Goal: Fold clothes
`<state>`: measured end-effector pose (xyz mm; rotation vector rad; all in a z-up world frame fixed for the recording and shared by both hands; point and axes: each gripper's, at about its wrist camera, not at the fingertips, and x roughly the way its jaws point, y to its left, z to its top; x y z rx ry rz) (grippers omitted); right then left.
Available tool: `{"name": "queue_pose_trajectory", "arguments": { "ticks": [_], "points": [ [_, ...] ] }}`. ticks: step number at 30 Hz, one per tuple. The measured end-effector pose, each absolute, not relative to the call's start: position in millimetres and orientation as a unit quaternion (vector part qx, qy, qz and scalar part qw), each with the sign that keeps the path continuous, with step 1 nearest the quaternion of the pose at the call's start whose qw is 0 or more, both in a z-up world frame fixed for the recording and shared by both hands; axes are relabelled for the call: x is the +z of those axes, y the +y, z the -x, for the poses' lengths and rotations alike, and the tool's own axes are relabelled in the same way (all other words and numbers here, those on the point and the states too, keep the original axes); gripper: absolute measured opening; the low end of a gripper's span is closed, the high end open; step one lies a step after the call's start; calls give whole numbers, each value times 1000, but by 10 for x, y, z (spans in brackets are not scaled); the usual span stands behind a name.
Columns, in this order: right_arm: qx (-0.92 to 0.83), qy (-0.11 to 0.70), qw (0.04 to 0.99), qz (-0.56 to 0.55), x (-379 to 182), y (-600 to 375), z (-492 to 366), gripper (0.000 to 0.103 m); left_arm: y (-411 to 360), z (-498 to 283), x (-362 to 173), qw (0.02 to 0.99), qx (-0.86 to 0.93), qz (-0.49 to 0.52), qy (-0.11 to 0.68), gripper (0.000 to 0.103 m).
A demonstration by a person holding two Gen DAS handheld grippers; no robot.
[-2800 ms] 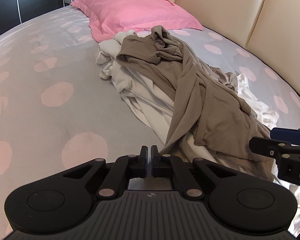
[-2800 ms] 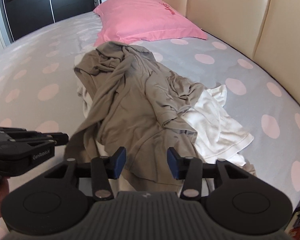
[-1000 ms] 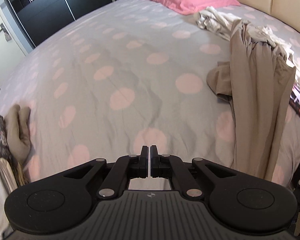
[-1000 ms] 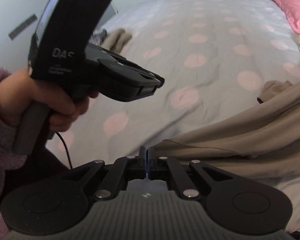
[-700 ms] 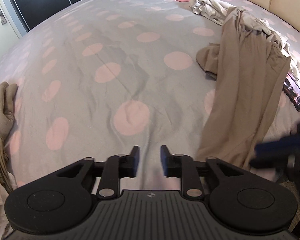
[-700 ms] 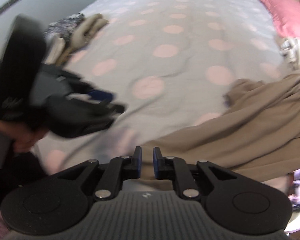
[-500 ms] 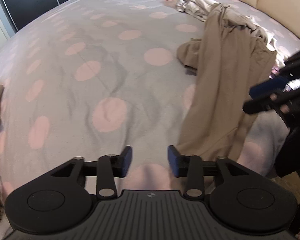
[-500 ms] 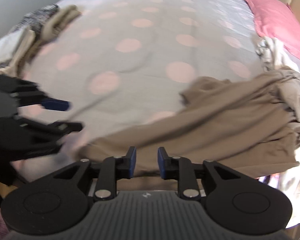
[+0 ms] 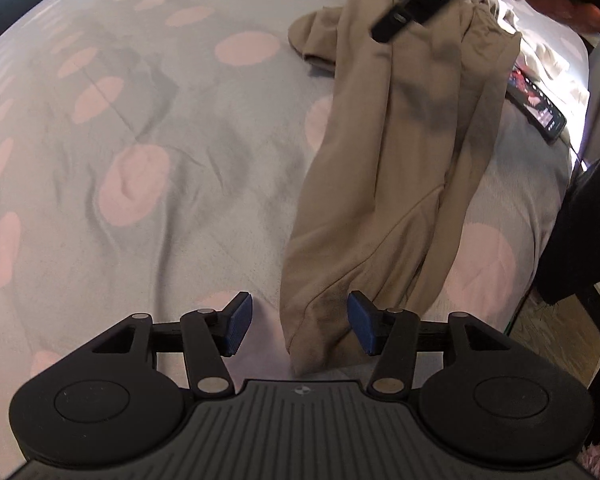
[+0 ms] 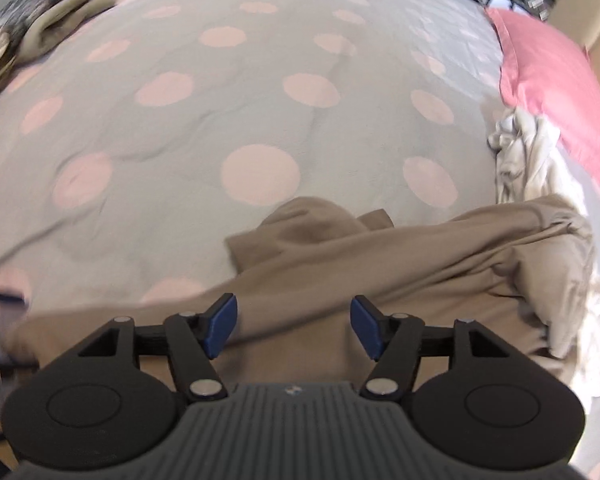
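Grey bedding (image 10: pixel 260 128) dotted with pink covers the bed, and a long tan garment (image 9: pixel 400 168) lies stretched along its near right edge. The left gripper (image 9: pixel 300 322) stands wide over the garment's near end; the right gripper (image 10: pixel 294 326) is opening above its middle, pads clear of cloth.

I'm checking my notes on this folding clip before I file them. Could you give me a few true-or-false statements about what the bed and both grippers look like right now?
1. The tan garment lies stretched along the polka-dot bedspread. True.
2. The left gripper is clamped shut on the garment. False: its pads stand apart, with the garment's end below the gap.
3. A phone lies beside the garment. True.
4. The pillow is blue. False: it is pink.
5. The right gripper hovers over tan cloth, jaws opening. True.
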<state>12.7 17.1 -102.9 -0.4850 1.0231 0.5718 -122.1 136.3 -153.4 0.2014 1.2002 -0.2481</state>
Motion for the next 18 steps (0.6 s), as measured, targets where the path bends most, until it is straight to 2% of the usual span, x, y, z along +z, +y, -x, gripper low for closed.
{"name": "queue_pose_trajectory", "arguments": {
  "ticks": [6, 8, 10, 11, 14, 16, 18],
  "points": [
    [290, 487, 784, 252, -1197, 407, -344, 66, 1347, 1137, -1573, 805, -131, -102, 569, 45],
    [294, 491, 779, 256, -1269, 474, -369, 66, 1352, 1122, -1568, 805, -137, -98, 569, 39],
    [295, 481, 780, 271, -1339, 530, -352, 63, 1352, 1116, -1552, 805, -145, -94, 567, 24],
    [293, 472, 782, 283, -1377, 552, -337, 61, 1342, 1110, -1542, 806, -147, -94, 566, 21],
    [281, 461, 787, 301, -1455, 561, -311, 29, 1323, 1108, -1528, 809, -152, -90, 561, 9],
    [274, 457, 795, 291, -1408, 545, -315, 18, 1339, 1101, -1493, 814, -145, -79, 557, 5],
    [260, 446, 814, 266, -1267, 517, -345, 14, 1412, 1086, -1404, 829, -117, -71, 542, 5]
  ]
}}
